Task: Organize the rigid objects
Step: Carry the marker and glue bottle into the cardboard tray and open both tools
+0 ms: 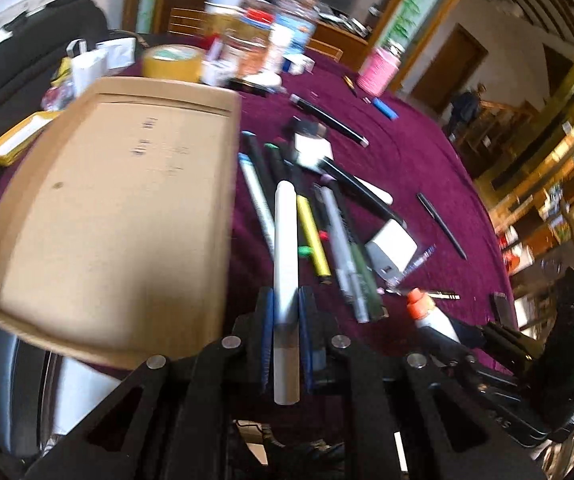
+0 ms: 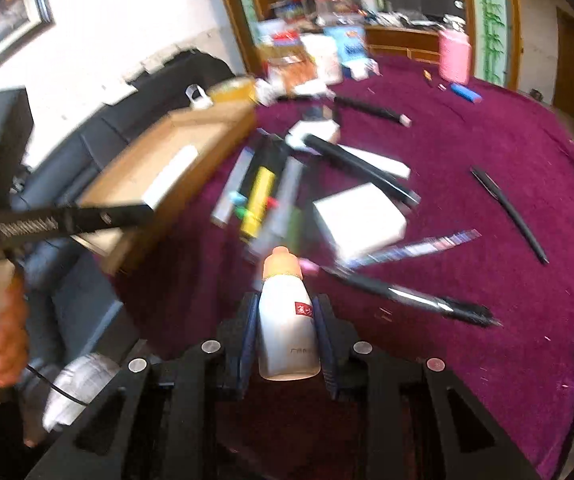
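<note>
While both of your grippers carry a load, the step in hand reads as the transfer from pile to container. Your left gripper (image 1: 286,308) is clamped narrowly on a long white cylindrical marker (image 1: 285,248), which runs up the lower centre of the left wrist view, just right of the shallow brown cardboard tray (image 1: 27,300) filling the left half. Your right gripper (image 2: 287,320) grips a small white plastic bottle with an orange cap (image 2: 287,312), nozzle forward, at lower centre of the right wrist view; whether it is lifted clear of the purple velvet tablecloth (image 2: 487,360) cannot be told. A heap of loose pens and markers (image 1: 319,220) and a white rectangular box (image 2: 357,220) remain mid-frame on the cloth. Judged from this, your next move calls for bringing the marker over the tray floor and opening there, the bottle following; blur suggests motion.
</note>
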Demonstrator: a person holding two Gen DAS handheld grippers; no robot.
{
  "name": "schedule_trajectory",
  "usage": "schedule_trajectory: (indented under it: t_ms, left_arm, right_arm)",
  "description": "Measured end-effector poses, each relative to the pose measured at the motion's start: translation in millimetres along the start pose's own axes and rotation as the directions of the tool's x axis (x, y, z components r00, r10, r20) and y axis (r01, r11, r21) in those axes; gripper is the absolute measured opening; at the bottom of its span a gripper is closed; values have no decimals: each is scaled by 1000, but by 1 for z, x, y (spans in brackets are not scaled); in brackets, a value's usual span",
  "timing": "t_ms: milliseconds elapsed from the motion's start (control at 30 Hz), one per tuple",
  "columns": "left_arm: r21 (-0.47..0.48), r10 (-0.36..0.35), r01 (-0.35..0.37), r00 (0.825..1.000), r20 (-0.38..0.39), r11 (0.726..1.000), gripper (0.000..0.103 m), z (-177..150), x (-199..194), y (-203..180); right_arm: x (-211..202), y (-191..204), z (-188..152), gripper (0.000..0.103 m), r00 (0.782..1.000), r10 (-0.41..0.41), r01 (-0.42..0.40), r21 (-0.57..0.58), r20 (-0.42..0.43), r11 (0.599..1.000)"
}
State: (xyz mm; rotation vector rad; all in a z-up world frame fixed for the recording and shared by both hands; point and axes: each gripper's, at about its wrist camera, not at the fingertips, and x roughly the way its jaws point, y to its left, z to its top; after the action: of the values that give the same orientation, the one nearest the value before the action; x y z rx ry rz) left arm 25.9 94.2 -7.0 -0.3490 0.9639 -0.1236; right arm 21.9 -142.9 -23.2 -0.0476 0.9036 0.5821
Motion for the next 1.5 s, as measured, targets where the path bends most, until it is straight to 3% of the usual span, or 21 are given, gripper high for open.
schedule_trajectory:
  t_ms: [233,433,900,1233,1500]
  left_arm:
    - [-120,58,-53,998,36,991,12,9,-19,60]
    - [-191,58,-52,998,27,980,12,13,-14,97]
    - [-215,85,-84,996,-8,973,12,24,2,131]
    - [-211,96,-108,993,-65,971,12,21,16,143]
    - [-201,110,-120,992,-59,972,12,19,16,142]
  right_arm:
    - [17,69,39,30,991,133,-132,-29,31,991]
    - [58,116,58,30,987,155,-157,-61,-29,986]
    - [124,161,80,31,987,99,-116,-131,-125,985]
    - [147,174,76,31,985,48,-78,-182,-165,980]
    - [153,179,71,31,986,2,-42,-229,-169,972]
